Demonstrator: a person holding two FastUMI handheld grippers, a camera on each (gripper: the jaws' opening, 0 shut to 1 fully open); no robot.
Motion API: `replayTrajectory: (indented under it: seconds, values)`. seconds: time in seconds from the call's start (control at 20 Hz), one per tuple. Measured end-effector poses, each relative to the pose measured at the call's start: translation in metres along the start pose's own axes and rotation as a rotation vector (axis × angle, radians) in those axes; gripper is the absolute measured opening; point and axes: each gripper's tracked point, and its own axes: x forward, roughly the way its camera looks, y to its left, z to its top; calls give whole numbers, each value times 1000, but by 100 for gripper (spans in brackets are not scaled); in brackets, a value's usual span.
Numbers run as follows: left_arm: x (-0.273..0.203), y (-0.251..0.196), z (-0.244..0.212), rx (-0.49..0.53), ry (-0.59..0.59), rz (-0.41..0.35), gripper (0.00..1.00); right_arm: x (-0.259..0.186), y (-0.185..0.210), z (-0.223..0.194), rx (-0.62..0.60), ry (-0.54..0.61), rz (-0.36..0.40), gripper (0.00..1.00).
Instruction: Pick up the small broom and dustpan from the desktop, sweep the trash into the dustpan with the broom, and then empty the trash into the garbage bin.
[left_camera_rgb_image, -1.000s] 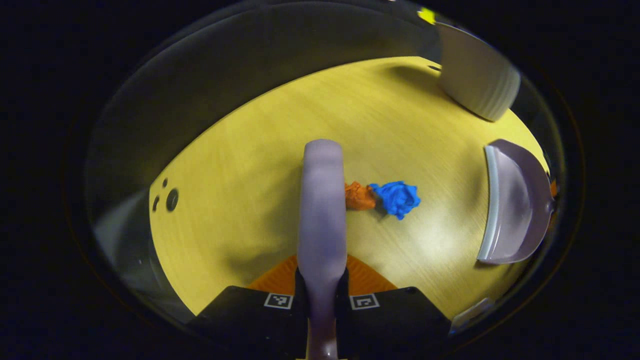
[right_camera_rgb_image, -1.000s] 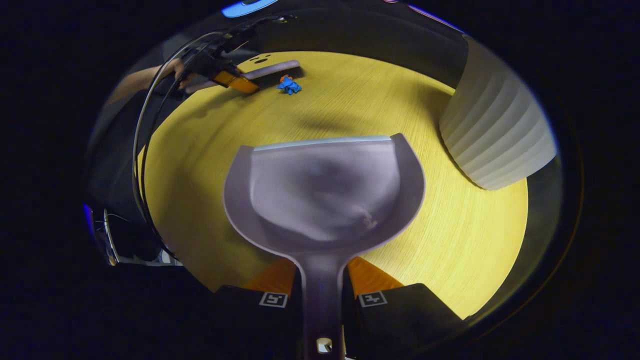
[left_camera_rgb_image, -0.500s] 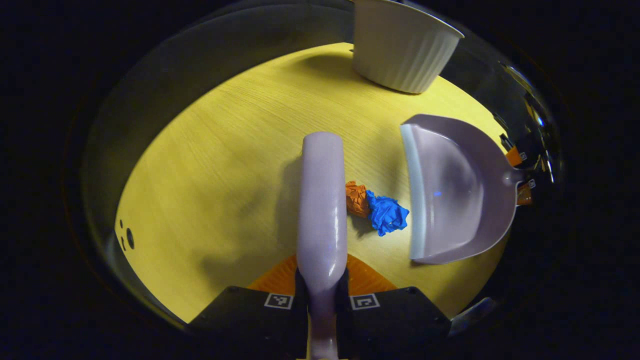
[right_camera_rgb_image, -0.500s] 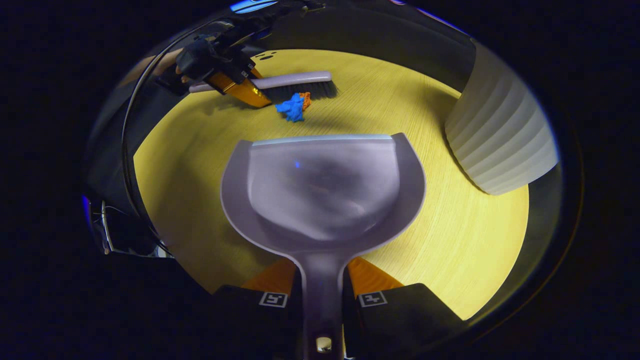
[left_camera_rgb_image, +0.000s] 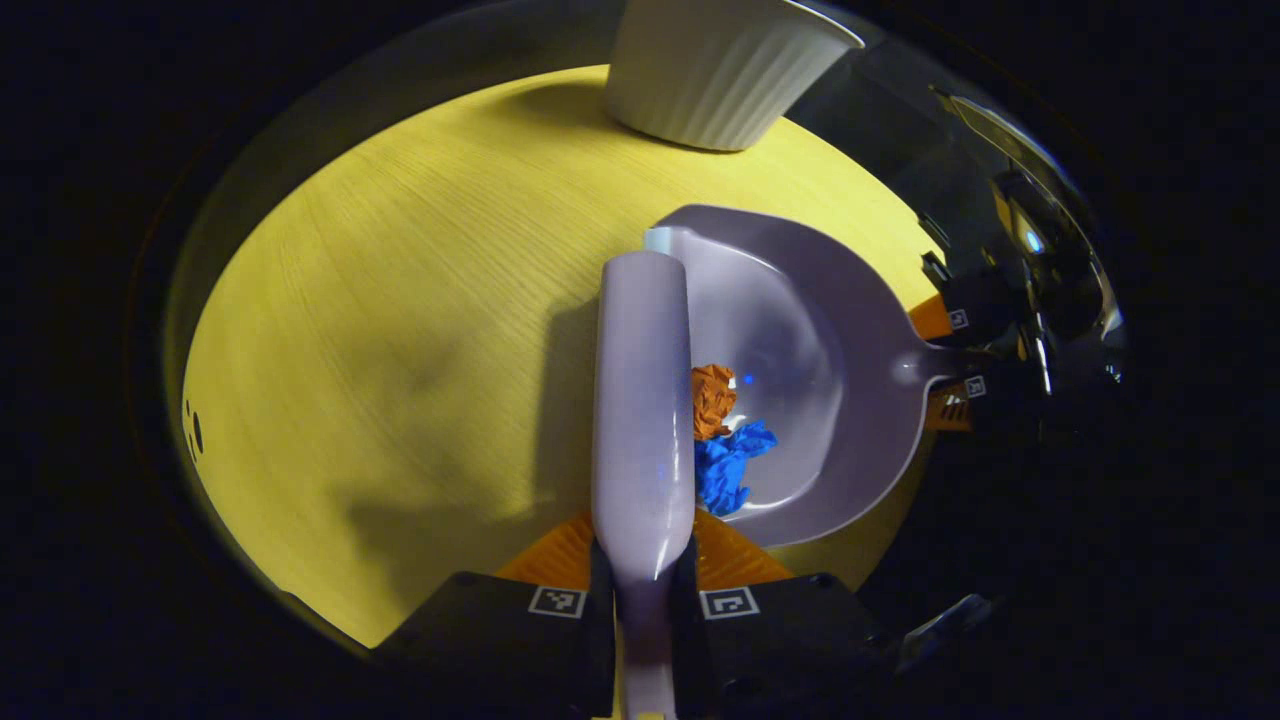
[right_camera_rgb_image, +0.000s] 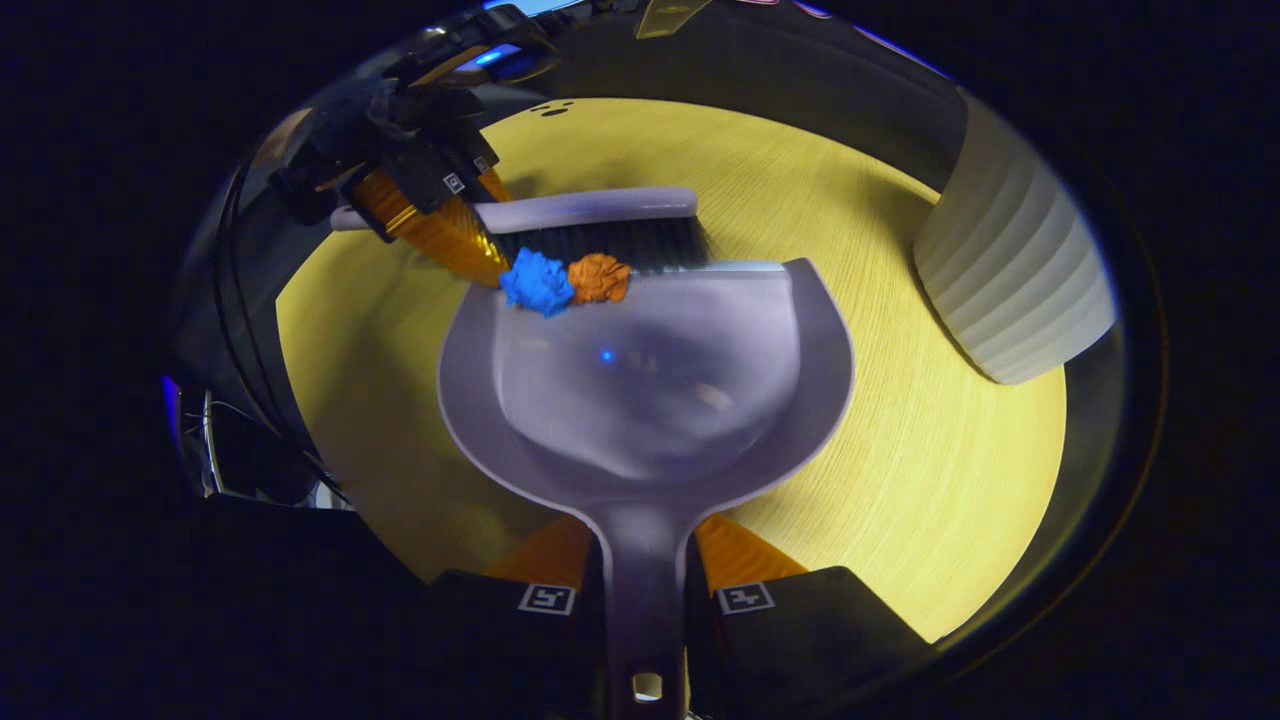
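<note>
My left gripper (left_camera_rgb_image: 642, 590) is shut on the handle of the lilac broom (left_camera_rgb_image: 640, 400), which runs up the middle of the left gripper view. In the right gripper view the broom (right_camera_rgb_image: 590, 215) lies across the dustpan's front lip, its dark bristles touching it. My right gripper (right_camera_rgb_image: 643, 590) is shut on the handle of the lilac dustpan (right_camera_rgb_image: 650, 390), which rests on the yellow desktop (right_camera_rgb_image: 950, 450). A blue paper wad (right_camera_rgb_image: 536, 281) and an orange paper wad (right_camera_rgb_image: 598, 278) sit just inside the lip, against the bristles. In the left gripper view the orange wad (left_camera_rgb_image: 712, 398) and blue wad (left_camera_rgb_image: 724, 470) lie in the dustpan (left_camera_rgb_image: 820, 370).
A white ribbed garbage bin (right_camera_rgb_image: 1010, 270) stands on the desktop to the right of the dustpan; in the left gripper view the bin (left_camera_rgb_image: 715, 65) is at the far edge. Small dark holes (right_camera_rgb_image: 550, 108) mark the far end of the desktop.
The broom has swept both wads toward the dustpan and over its lip. The dustpan and broom have closed together; a second ago they were far apart.
</note>
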Motion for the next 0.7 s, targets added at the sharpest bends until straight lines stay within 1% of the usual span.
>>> replayTrajectory:
  seconds: [0.05, 0.1, 0.15, 0.25, 0.3, 0.35, 0.4, 0.45, 0.5, 0.55, 0.6, 0.65, 0.7]
  values:
    - [0, -11, 0, -11, -9, -17, 27, -3, -2, 2, -2, -6, 1, 32]
    - [0, -17, -1, -25, -20, -25, 25, -4, -4, 2, 0, -14, 3, 41]
    - [1, -22, 0, -40, -36, -19, 27, -4, -4, 4, 3, -24, 4, 36]
    - [-2, -21, -2, -72, -69, 13, 27, 1, -4, 4, 8, -29, 5, 36]
    - [-6, -22, -1, -95, -95, 27, 25, 3, -5, 4, 14, -31, 5, 39]
    - [-10, -24, 0, -122, -125, 32, 26, 2, -4, 4, 19, -33, 3, 41]
    - [-15, -25, 0, -150, -153, 38, 27, 3, -5, 6, 26, -36, 3, 36]
    - [-17, -24, 0, -176, -174, 48, 27, 2, -6, 5, 35, -38, 6, 41]
    - [-17, -24, -1, -202, -193, 60, 27, 1, -7, 6, 45, -39, 9, 41]
    - [-19, -24, -1, -233, -213, 71, 27, -1, -7, 4, 52, -41, 10, 36]
    - [-22, -24, -2, -265, -239, 80, 27, -1, -9, 5, 56, -42, 7, 36]
    - [-24, -24, -4, -297, -267, 90, 27, -2, -10, 6, 58, -46, 0, 32]
    - [-28, -24, -6, -328, -296, 97, 27, -3, -11, 8, 62, -50, -6, 36]
